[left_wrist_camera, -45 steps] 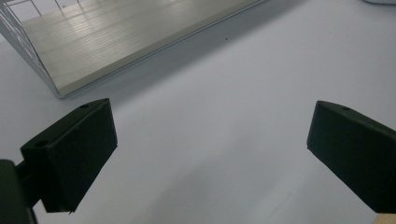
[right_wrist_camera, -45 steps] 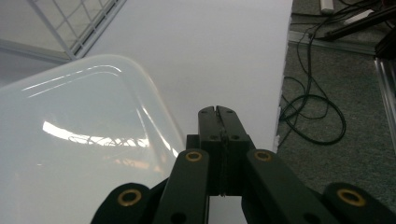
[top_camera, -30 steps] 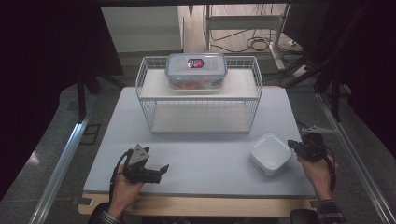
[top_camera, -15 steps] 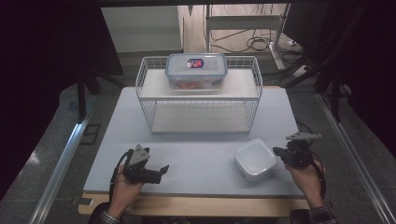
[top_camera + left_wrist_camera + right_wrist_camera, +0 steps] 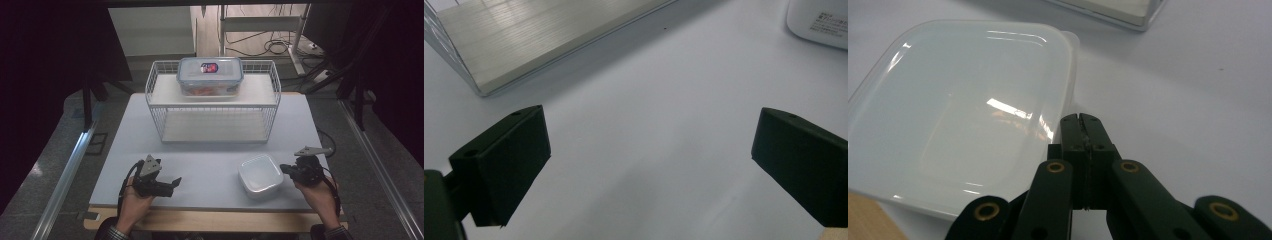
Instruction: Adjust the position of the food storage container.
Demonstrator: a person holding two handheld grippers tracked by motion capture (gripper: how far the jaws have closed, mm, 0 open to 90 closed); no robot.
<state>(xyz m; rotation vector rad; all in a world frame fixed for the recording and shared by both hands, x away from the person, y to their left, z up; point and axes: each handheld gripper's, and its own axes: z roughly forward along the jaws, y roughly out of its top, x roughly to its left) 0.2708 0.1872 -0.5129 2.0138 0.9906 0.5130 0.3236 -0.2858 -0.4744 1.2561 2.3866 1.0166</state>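
Note:
A shallow white plastic container (image 5: 260, 175) (image 5: 963, 115) lies on the pale table near the front right. My right gripper (image 5: 285, 169) (image 5: 1081, 119) is shut, its joined tips right against the container's right-hand rim; nothing shows between the jaws. My left gripper (image 5: 171, 183) (image 5: 649, 165) rests at the front left, open, its jaws wide apart over bare table and pointing right toward the container. A corner of the white container (image 5: 819, 22) appears far off in the left gripper view.
A white wire rack (image 5: 212, 131) stands at the back middle of the table, with a clear lidded box (image 5: 210, 75) of food on its top shelf. The rack's lower shelf (image 5: 549, 35) is bare. A wooden strip (image 5: 220, 220) edges the table front.
My right gripper has moved left, and the white container has slid left ahead of it. The left gripper has stayed put.

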